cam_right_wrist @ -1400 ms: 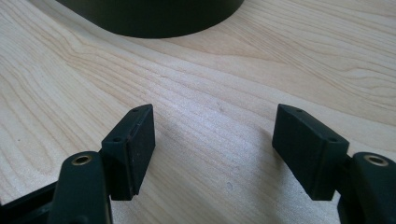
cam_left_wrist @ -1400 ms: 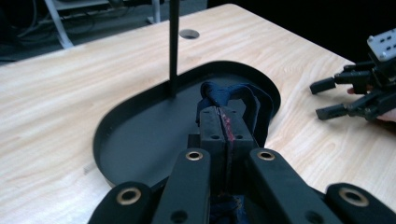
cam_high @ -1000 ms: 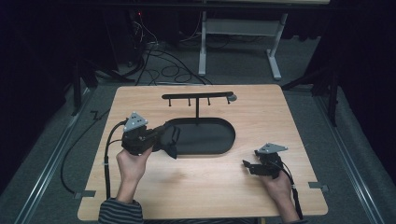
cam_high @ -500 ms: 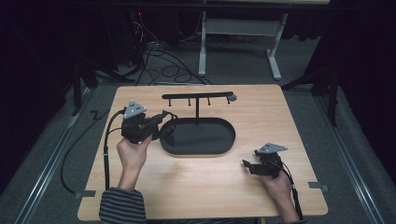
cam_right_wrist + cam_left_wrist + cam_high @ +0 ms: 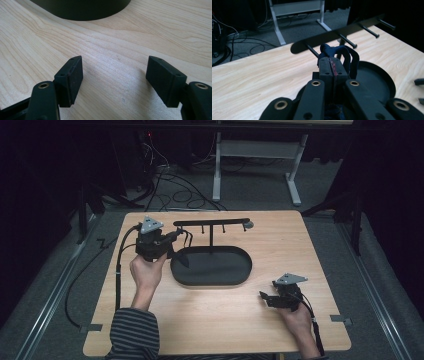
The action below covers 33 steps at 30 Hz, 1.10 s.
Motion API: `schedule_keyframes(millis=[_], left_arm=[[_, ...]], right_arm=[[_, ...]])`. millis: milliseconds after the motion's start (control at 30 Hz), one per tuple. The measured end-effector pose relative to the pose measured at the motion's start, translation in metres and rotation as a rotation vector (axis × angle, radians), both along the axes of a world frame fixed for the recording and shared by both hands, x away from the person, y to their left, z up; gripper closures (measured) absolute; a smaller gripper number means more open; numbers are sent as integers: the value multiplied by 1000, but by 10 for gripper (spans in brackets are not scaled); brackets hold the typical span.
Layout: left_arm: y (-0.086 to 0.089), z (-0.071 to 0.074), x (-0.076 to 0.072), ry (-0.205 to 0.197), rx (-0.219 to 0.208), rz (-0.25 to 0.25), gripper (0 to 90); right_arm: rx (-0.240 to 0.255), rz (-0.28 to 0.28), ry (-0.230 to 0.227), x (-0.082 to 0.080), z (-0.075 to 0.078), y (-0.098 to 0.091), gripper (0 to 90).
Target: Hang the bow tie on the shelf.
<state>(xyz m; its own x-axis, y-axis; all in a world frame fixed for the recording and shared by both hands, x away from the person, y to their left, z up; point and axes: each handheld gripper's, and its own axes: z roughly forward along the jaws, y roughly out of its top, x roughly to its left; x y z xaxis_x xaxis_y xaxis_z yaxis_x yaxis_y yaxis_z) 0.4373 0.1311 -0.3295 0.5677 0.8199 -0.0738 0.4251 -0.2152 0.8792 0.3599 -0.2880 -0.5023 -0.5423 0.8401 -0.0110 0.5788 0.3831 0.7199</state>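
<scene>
My left gripper (image 5: 175,236) is shut on a dark blue strap (image 5: 187,238), held above the table at the left end of the black peg rack (image 5: 210,223). In the left gripper view the strap (image 5: 348,53) loops out past the shut gripper (image 5: 333,62), close to the rack's end peg (image 5: 312,50); I cannot tell whether it touches the peg. The rack stands on a black oval base (image 5: 212,267). My right gripper (image 5: 265,298) rests low on the wooden table at the front right, open, with bare wood between its fingers (image 5: 71,75).
The wooden table (image 5: 280,245) has bare room on its right and front. Further pegs (image 5: 368,31) stick out along the rack's bar. Behind the table are floor cables (image 5: 175,190) and a white frame (image 5: 255,155). The oval base's rim (image 5: 82,10) lies just beyond my right gripper.
My left gripper has risen and moved away from the person toward the rack's left end, carrying the strap. The right gripper has stayed put.
</scene>
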Motion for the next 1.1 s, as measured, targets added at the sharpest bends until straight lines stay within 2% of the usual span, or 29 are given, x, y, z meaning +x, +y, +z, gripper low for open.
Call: schedule_keyframes(millis=[400,633,800,1100], left_arm=[[-9,-6,15,-14,35,52,890],[-8,-10,19,-13,32,66,892],[-5,-11,21,-19,54,92,890],[-5,-18,24,-27,78,92,887]], right_arm=[[2,-2,0,0,0,0,313],[0,0,0,0,0,0,313],[1,0,1,0,0,0,314],[0,-1,0,0,0,0,315]])
